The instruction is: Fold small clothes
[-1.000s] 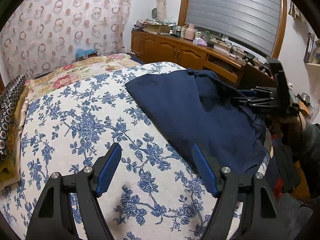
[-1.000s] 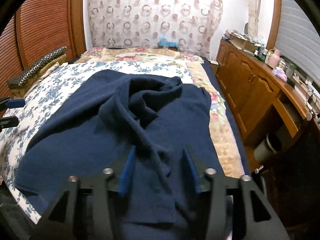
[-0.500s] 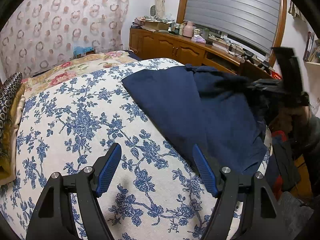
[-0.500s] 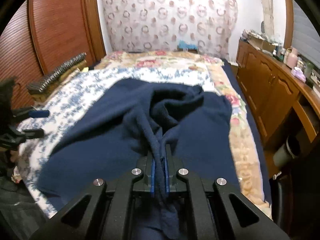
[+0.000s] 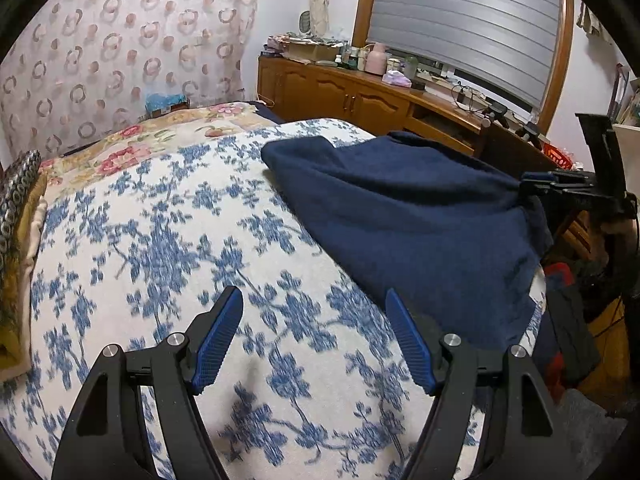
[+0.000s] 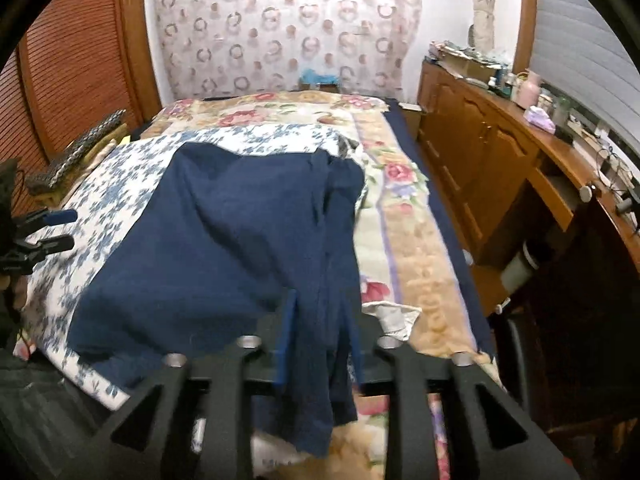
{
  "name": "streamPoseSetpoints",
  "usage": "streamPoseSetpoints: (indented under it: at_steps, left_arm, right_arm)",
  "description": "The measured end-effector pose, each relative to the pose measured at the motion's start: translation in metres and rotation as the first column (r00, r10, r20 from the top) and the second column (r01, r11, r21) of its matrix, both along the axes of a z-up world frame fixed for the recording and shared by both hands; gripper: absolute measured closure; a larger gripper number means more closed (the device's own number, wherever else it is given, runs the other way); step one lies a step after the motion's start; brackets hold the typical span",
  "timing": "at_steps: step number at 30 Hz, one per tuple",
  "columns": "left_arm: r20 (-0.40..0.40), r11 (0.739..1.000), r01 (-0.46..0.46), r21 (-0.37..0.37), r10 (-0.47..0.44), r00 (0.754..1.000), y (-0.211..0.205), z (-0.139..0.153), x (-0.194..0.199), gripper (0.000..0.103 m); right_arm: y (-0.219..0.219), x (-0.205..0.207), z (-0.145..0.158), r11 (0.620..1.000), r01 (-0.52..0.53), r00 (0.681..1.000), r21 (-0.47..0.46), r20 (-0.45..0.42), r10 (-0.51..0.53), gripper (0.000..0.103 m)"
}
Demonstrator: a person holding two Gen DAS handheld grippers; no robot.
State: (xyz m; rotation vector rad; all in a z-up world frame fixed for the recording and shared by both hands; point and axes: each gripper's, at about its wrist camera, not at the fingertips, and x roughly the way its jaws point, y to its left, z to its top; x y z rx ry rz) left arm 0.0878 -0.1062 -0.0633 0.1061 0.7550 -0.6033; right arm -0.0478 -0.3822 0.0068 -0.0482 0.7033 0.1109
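My right tool (image 6: pixel 318 334) clamped on a ridge of the navy garment (image 6: pixel 240 232) half a second ago and dragged it toward the near right edge of the bed (image 6: pixel 404 216); its jaws have just been opening again, so the cloth now hangs loosely between the pads rather than pinched. That pull has flattened the bunched middle, which I judge readies it for folding. My left tool (image 5: pixel 314 338) hangs released and empty over the floral cover, the garment just beside its right finger.
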Motion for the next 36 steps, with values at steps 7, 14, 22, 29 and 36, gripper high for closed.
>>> streamPoseSetpoints:
  at_steps: [7, 14, 22, 29, 36]
  left_arm:
    - [0.01, 0.999, 0.013, 0.03, -0.014, 1.0, -0.02, 0.011, 0.042, 0.028]
    - [0.005, 0.997, 0.026, 0.069, -0.026, 1.0, -0.047, 0.008, 0.086, 0.028]
    - [-0.05, 0.995, 0.034, 0.091, -0.03, 0.998, -0.068, -0.007, 0.125, 0.028]
    - [-0.076, 0.995, 0.034, 0.095, -0.027, 0.997, -0.077, -0.015, 0.147, 0.028]
    - [-0.091, 0.997, 0.007, 0.082, 0.001, 0.996, -0.073, -0.018, 0.164, 0.028]
  right_arm:
    - [0.02, 0.038, 0.021, 0.999, -0.041, 0.995, 0.001, 0.096, 0.04, 0.053]
    - [0.035, 0.123, 0.005, 0.994, -0.109, 0.992, -0.034, 0.059, 0.11, 0.053]
    - [0.032, 0.198, -0.025, 0.991, -0.125, 0.991, -0.041, -0.05, 0.123, 0.053]
    - [0.026, 0.195, -0.021, 0.979, -0.201, 0.98, 0.011, 0.008, 0.201, 0.094]
    - [-0.01, 0.174, -0.017, 0.994, -0.106, 0.992, 0.04, 0.066, 0.103, 0.096]
